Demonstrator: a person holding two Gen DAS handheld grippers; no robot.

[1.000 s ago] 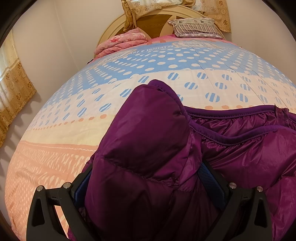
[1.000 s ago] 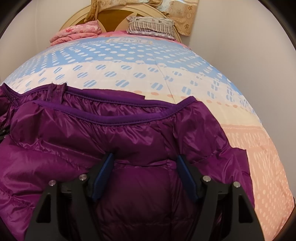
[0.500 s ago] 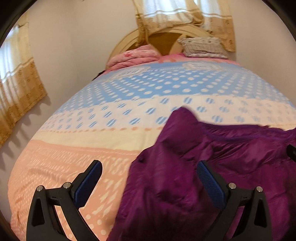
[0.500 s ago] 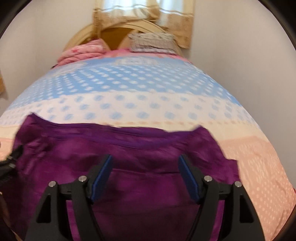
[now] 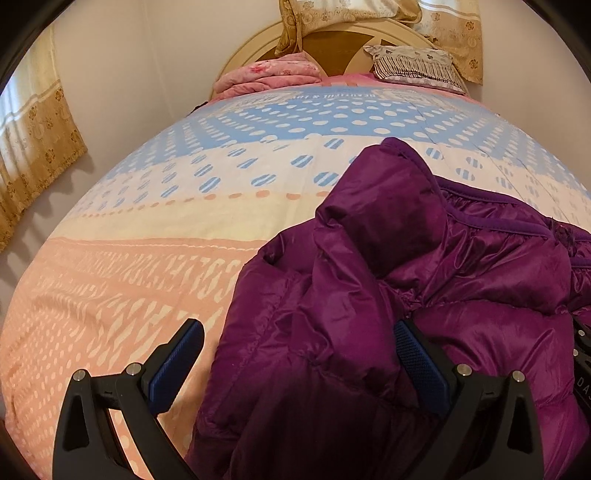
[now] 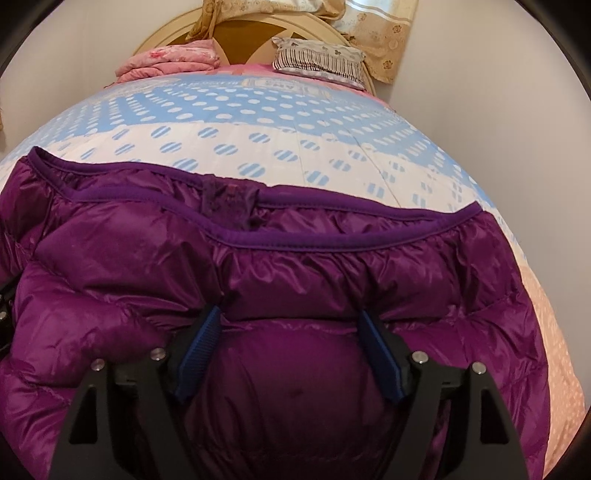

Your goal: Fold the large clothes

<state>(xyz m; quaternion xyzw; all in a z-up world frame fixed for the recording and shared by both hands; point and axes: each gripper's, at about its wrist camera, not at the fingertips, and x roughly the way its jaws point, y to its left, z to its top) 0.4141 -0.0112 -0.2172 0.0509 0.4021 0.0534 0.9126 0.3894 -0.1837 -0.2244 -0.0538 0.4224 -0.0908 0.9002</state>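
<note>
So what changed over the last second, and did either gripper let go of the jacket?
The left gripper let go: a second ago its pads clamped a jacket fold; now they stand wide, one beside the fabric over the bedspread. The right gripper is opening, with the jacket bulging between its pads. The jacket stays on the bed, pillow unchanged.

A jacket [image 6: 295, 258] is spread on the bed [image 6: 258, 122] at six o'clock; folded bedding [image 6: 166, 61] is stacked at eleven o'clock, a pillow [image 6: 317, 59] is laid at twelve o'clock, against the headboard [image 6: 243, 33]
</note>
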